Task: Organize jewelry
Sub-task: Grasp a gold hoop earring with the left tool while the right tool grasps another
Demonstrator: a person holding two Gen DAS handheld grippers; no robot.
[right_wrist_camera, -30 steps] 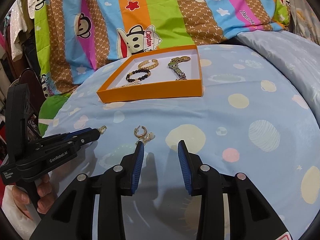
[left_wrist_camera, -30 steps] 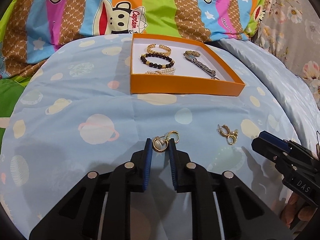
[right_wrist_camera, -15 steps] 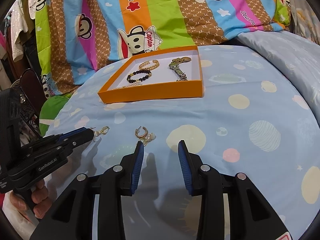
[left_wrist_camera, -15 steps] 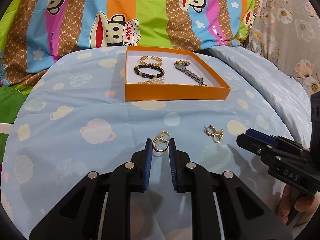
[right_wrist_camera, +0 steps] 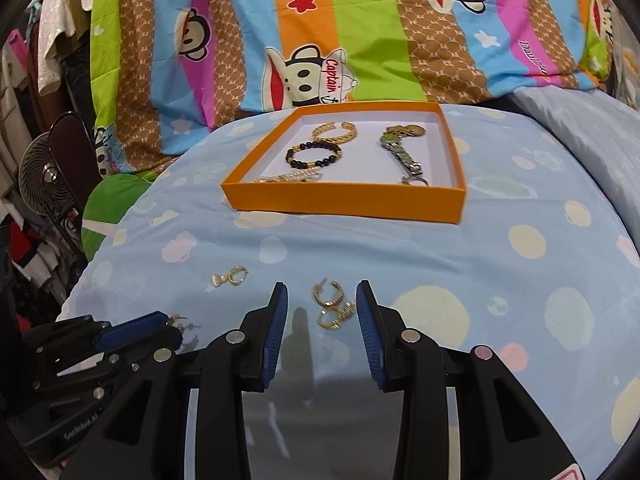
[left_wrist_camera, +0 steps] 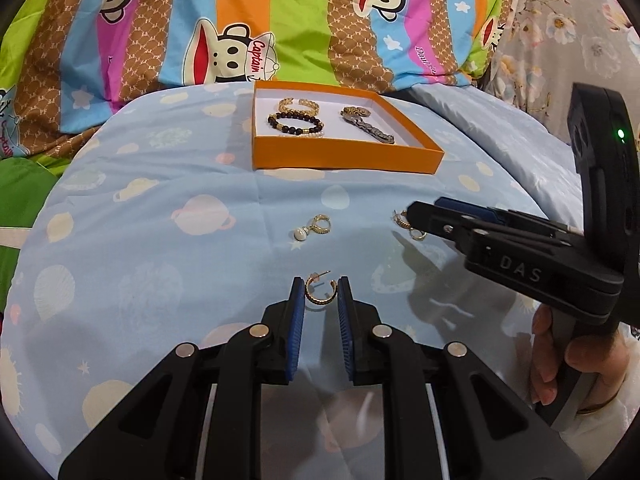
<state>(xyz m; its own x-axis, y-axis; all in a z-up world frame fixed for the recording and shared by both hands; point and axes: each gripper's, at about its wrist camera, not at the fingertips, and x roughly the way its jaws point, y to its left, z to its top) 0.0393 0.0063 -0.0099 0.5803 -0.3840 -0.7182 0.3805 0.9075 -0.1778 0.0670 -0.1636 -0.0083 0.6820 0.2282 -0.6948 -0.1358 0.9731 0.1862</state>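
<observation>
An orange box (left_wrist_camera: 344,159) (right_wrist_camera: 344,199) at the back of the blue sheet holds a gold bracelet (left_wrist_camera: 298,104), a dark bead bracelet (left_wrist_camera: 296,124), a pearl strand (right_wrist_camera: 288,177) and a grey watch (left_wrist_camera: 366,124). My left gripper (left_wrist_camera: 320,294) is shut on a gold hoop earring (left_wrist_camera: 320,292), held above the sheet. A pearl-drop earring (left_wrist_camera: 314,227) (right_wrist_camera: 230,276) lies on the sheet ahead. My right gripper (right_wrist_camera: 322,300) is open, its fingers either side of a pair of gold earrings (right_wrist_camera: 332,306) (left_wrist_camera: 410,228) on the sheet.
A striped monkey-print quilt (left_wrist_camera: 280,28) rises behind the box. A floral cover (left_wrist_camera: 560,40) lies at the right. A fan (right_wrist_camera: 44,180) and hanging clothes stand off the bed's left edge. The blue sheet (right_wrist_camera: 520,280) extends to the right.
My left gripper has pulled back with one gold hoop, leaving the pearl-drop earring on the sheet. My right gripper has moved forward so its fingers now flank the other earring pair.
</observation>
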